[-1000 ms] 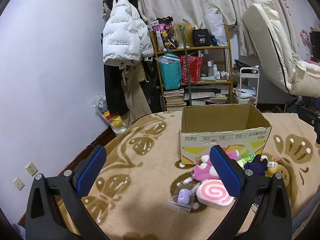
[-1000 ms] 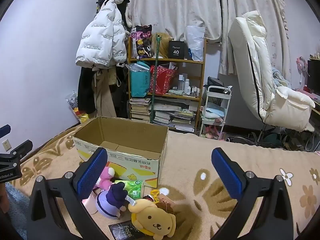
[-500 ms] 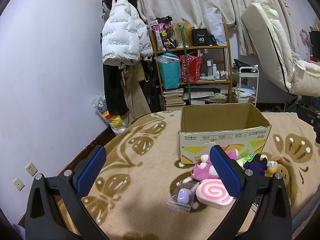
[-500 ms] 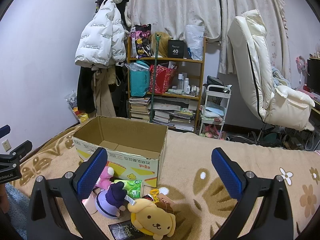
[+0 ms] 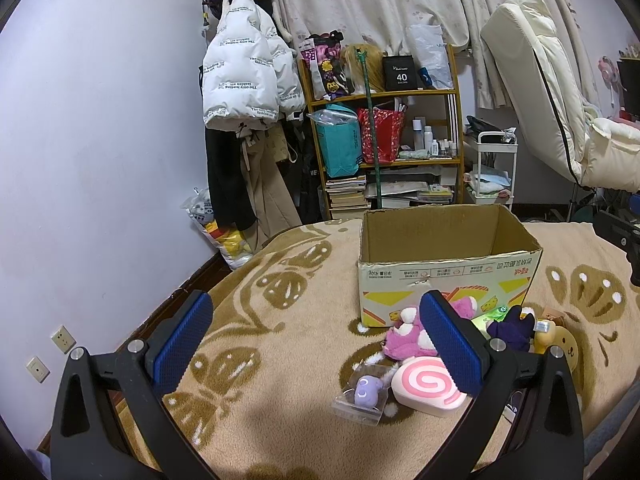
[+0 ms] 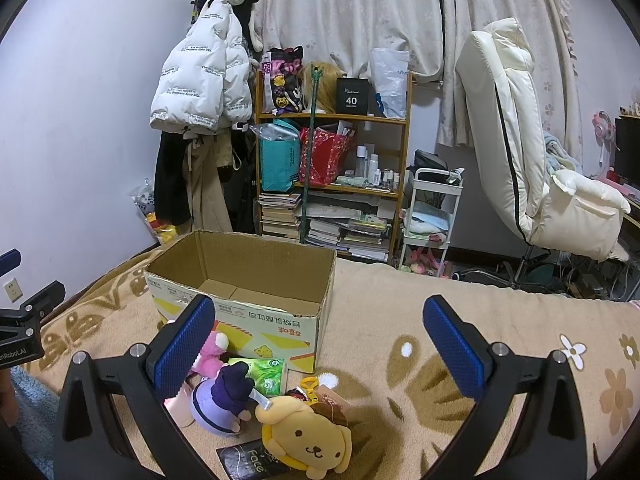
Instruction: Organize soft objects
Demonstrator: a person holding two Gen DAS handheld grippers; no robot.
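Soft toys: I see them heaped on the blanket just in front of the cardboard box. A yellow dog plush lies nearest my right claw, a purple hatted plush just beside it, a pink plush against the box wall, a pink swirl cushion and a small bagged purple toy out toward my left side.

Box: open-topped, and I see no toys in the part of its floor that shows; I judge the sorting has not started.

Left gripper: spread wide, holding nothing, hovering above the blanket with the swirl cushion partly behind its right finger.

Right gripper: also wide and empty, above the dog plush and hatted plush.

Other clutter: a green packet and a dark card marked "Face" lie among the toys.

Risk, pinch: the toys touch each other, so closing on the dog could catch its keyring tag or the neighbour's hat and drag two at once.

Risk, slip: the clear bag around the purple toy looks slick; a shallow grip could slide off.

Risk, box: a low carry could bump the near wall and shove the light box back.

Risk, wrong item: the packet or card could be picked up by mistake.
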